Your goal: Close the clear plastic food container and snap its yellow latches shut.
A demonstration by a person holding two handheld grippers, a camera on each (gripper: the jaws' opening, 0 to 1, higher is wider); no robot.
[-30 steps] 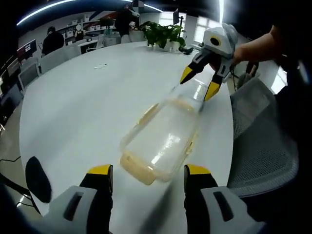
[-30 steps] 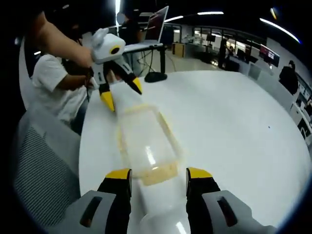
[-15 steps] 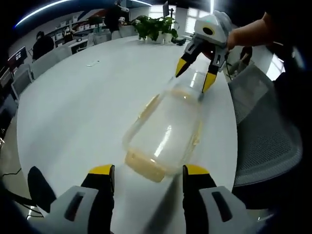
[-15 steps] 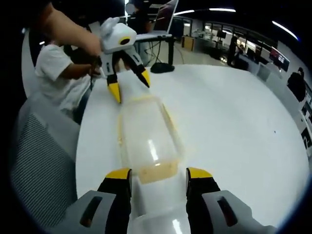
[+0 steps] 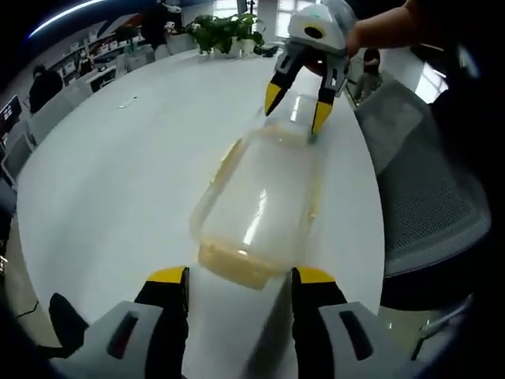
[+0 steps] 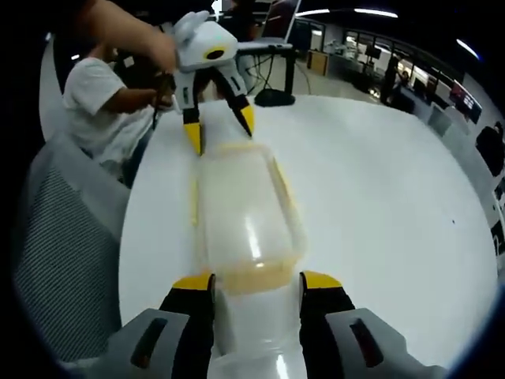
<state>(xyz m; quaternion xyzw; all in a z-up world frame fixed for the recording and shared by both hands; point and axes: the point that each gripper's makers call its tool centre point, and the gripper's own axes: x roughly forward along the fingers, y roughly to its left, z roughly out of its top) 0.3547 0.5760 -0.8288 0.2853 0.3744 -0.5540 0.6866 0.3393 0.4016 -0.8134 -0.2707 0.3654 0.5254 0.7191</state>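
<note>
**A:** How do the grippers stand?

**B:** In the left gripper view the left gripper (image 5: 238, 278) has its yellow-tipped jaws spread wide, empty, flanking the near end of the clear plastic food container (image 5: 256, 204); whether they touch it I cannot tell. The right gripper (image 5: 295, 109) comes in at the far end, jaws also well apart, tips at or just above that end of the container.

**A:** And from the other side?

**B:** In the right gripper view the right gripper (image 6: 256, 286) is spread wide with nothing clamped, its tips on either side of the container's (image 6: 243, 217) near end. The left gripper (image 6: 221, 129) is at the far end, jaws parted, held by a hand (image 6: 138, 35).

**A:** Where does the container lie?

**B:** Lengthwise between the two grippers on the white round table (image 5: 118, 174), near the table edge. Its lid looks to be on; the yellow latch (image 5: 233, 264) at the near end shows through the clear plastic, but whether it is snapped I cannot tell.

**A:** Around it?

**B:** A grey mesh chair (image 5: 422, 197) just beside the table edge, potted plants (image 5: 225, 31) at the far side, and a seated person in a white shirt (image 6: 95, 103).
</note>
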